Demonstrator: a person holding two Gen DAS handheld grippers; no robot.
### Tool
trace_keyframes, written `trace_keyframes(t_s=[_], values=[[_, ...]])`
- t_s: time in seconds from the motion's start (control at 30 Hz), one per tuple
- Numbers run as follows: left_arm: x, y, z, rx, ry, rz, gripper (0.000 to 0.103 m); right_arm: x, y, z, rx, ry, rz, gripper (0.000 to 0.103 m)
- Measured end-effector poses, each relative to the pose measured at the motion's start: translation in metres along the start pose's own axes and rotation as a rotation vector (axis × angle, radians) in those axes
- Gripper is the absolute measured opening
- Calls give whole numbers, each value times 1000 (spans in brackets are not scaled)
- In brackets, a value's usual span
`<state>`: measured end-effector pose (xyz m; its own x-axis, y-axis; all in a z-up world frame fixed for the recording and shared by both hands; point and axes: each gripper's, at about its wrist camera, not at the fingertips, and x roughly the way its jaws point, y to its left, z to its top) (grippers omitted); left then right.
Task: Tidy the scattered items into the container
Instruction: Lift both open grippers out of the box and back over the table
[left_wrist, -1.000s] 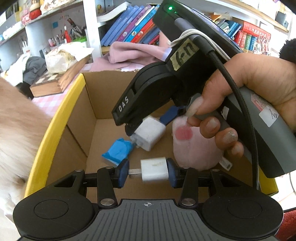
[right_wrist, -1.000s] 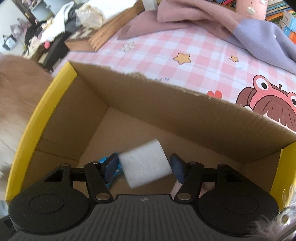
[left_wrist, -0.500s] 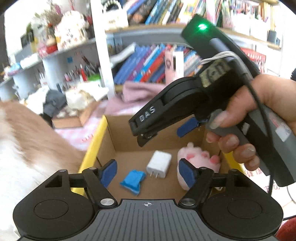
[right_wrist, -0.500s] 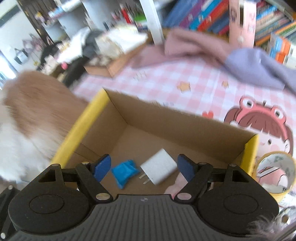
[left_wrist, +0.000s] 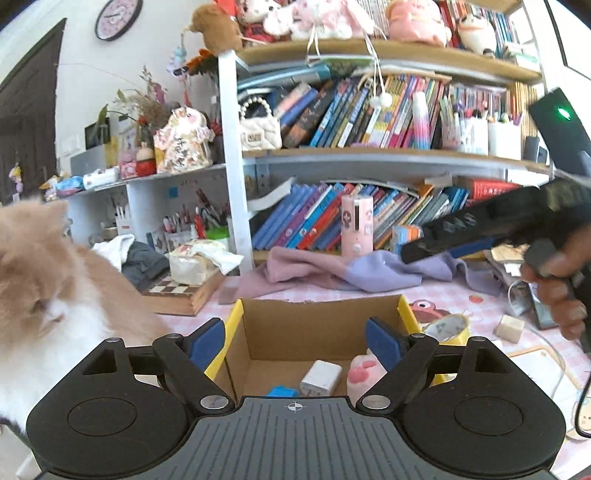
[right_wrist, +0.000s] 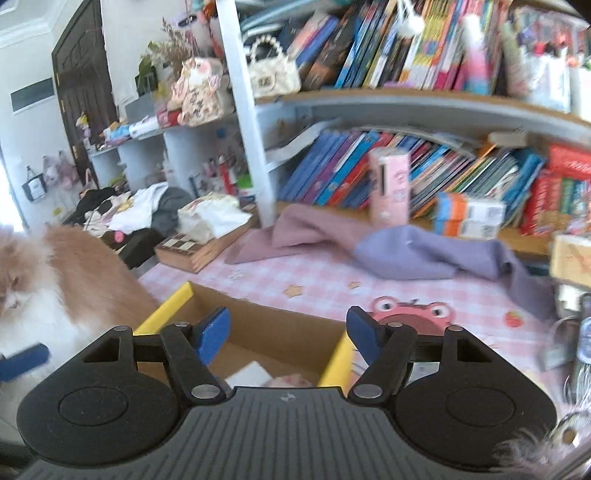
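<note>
Hand (left_wrist: 561, 291) gripping right tool (left_wrist: 461, 236) above box (left_wrist: 321, 321), jaws apart

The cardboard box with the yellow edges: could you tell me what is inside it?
Inside the cardboard box: a white charger, a pink paw plush and a blue item, partly hidden by the gripper body.

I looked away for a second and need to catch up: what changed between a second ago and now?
Both grippers let go of their white chargers and pulled up and back from the cardboard box. The left gripper has just been opening, the right gripper has just been closing slightly; both are empty. One white charger shows in the box. The blue item and pink paw plush stayed in the box.
</note>
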<state>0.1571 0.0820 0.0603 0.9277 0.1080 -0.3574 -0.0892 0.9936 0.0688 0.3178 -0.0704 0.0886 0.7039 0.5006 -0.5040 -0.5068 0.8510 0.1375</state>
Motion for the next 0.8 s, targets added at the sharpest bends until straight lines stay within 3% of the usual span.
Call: trace_keyframes(t_s=[0.23,0.4,0.67,0.8], values=[[-35,-5,-15,14,-7,16,90,-57,7,-46,-96,-82,-87,69],[-61,-12,-30,38,-4,-6,91,-87,20,-85,-162,-79,-124,69],[-80,-17,-57,0,88,-8,91,-122,47,-135,-204,-61,-133,69],[-89,-22,-68,8,115,8,91,-137,55,-161,-267,-72,-176,69]])
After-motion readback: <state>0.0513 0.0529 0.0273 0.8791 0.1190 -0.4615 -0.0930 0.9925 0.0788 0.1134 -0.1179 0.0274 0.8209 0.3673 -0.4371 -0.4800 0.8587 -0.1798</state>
